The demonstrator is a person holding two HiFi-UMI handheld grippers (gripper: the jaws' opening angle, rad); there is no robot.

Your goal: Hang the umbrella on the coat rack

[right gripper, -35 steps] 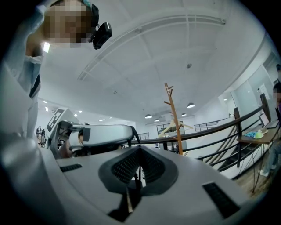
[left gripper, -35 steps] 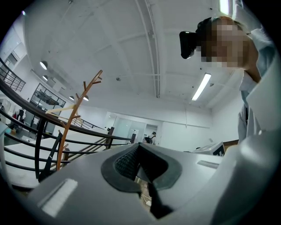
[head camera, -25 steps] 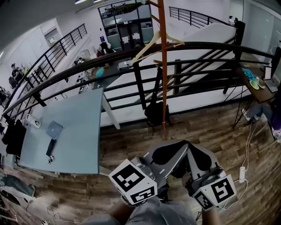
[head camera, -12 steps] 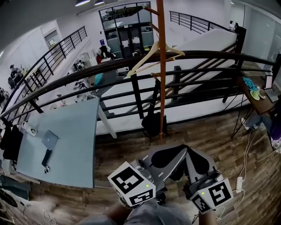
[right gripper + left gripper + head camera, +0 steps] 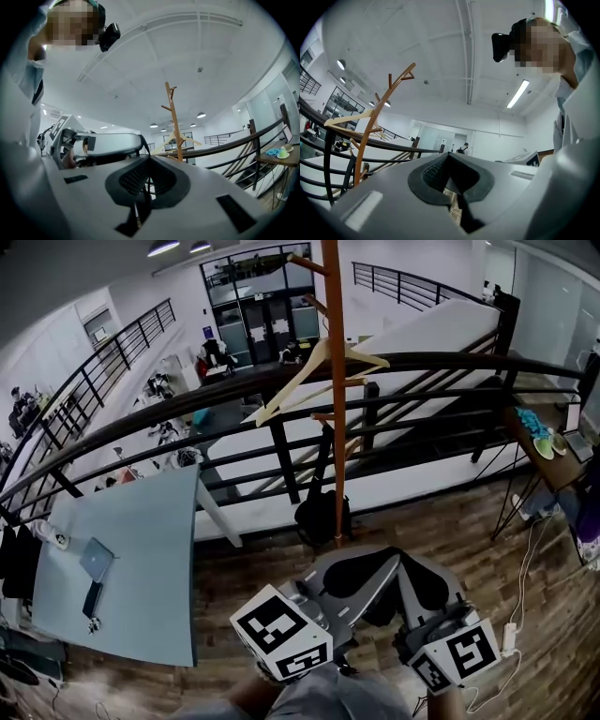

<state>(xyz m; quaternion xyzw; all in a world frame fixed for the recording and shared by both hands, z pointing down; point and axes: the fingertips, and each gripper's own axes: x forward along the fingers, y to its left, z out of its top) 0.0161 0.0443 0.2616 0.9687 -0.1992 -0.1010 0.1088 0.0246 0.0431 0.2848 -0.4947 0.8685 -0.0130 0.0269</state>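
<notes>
The left hand-held gripper [image 5: 449,157] and right hand-held gripper [image 5: 149,159] sit low at bottom centre of the head view. Both tilt up toward the ceiling [image 5: 440,56], jaws pressed together on nothing. The coat rack [image 5: 335,427] stands upper centre beside the railing [image 5: 187,395].

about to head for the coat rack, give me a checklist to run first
1. Holding the umbrella: not ok, none shows in any view.
2. Left claw: shut with nothing in it, not ok.
3. Right claw: shut with nothing seen in it, not ok.
4. Coat rack upright, straight ahead: ok.
5. Free peg: ok, the top peg is bare; a hanger and a black bag hang lower.
</notes>
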